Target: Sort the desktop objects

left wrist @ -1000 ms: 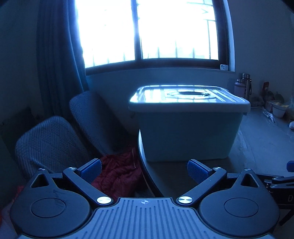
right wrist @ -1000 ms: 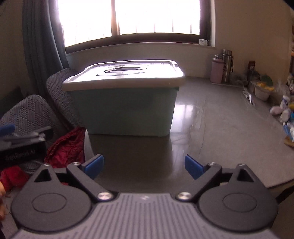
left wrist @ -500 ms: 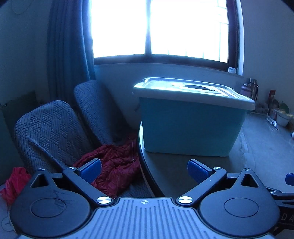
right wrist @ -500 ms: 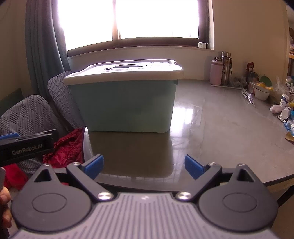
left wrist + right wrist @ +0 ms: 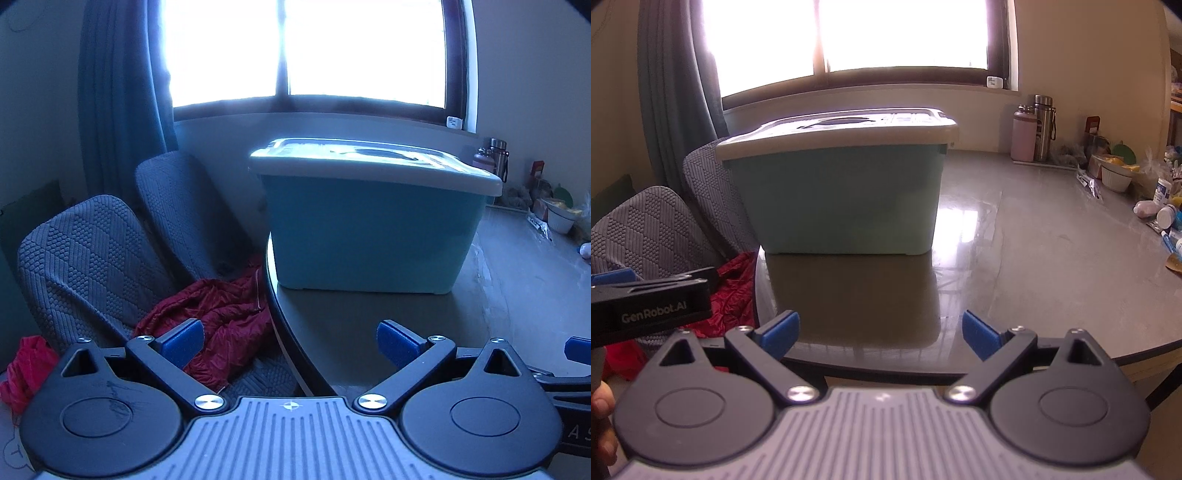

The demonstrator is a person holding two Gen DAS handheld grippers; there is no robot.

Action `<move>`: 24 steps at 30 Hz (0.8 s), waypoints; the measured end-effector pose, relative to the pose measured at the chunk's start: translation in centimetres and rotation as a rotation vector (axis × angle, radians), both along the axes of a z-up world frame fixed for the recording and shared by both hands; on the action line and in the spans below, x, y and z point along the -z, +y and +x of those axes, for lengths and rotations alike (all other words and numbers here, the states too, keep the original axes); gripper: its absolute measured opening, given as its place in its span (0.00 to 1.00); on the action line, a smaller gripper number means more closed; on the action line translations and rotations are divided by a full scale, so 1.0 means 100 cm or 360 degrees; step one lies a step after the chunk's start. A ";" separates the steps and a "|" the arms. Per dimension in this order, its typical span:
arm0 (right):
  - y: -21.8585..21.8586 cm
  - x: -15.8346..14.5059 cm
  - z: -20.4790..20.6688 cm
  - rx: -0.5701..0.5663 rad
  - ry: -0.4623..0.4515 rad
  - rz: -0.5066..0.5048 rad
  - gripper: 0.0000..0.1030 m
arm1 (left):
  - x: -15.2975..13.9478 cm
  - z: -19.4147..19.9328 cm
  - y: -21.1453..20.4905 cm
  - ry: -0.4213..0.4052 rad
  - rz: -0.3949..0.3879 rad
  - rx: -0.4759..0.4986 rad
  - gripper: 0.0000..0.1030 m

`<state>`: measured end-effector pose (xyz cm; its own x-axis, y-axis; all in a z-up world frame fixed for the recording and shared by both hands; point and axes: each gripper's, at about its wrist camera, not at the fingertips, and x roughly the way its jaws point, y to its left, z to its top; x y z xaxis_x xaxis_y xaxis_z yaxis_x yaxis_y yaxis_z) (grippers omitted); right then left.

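Note:
A teal storage bin (image 5: 373,232) (image 5: 842,199) with a closed pale lid (image 5: 842,127) stands on the round grey table (image 5: 1052,266) near its left edge. My left gripper (image 5: 290,343) hangs open over the table's near-left rim, nothing between its blue pads. My right gripper (image 5: 881,332) is open too, just in front of the table's near edge, facing the bin. Small desktop objects (image 5: 1160,210), bottles and packets, lie along the table's right side. The left gripper's body (image 5: 650,310) shows at the left of the right wrist view.
Two grey padded chairs (image 5: 92,266) stand left of the table with a red jacket (image 5: 221,317) on one seat. A pink bottle and steel flasks (image 5: 1034,129), a white bowl (image 5: 1115,177) and bags sit at the table's far right. A window and dark curtain (image 5: 118,110) lie behind.
Both grippers have sunk a little, so the bin's side now shows more than its lid top. The left view has swung left, showing more of the chairs. Jaws unchanged.

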<state>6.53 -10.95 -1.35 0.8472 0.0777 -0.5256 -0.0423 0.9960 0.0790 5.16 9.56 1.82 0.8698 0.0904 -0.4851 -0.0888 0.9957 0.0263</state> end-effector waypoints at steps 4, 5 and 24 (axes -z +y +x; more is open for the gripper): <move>0.002 -0.001 0.000 -0.0003 -0.0005 -0.0002 0.92 | 0.000 0.001 0.002 0.0001 -0.0007 -0.0006 0.99; 0.002 -0.002 0.001 -0.0005 -0.0005 -0.0002 0.92 | 0.000 0.002 0.002 0.0001 -0.0014 -0.0008 0.98; 0.007 -0.005 0.001 -0.0004 -0.0023 -0.0007 0.92 | 0.000 0.001 0.001 0.0004 -0.0024 -0.0010 0.99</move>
<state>6.58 -10.27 -0.81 0.8547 0.0772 -0.5134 -0.0456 0.9962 0.0738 5.28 9.71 1.80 0.8679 0.0884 -0.4888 -0.0950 0.9954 0.0114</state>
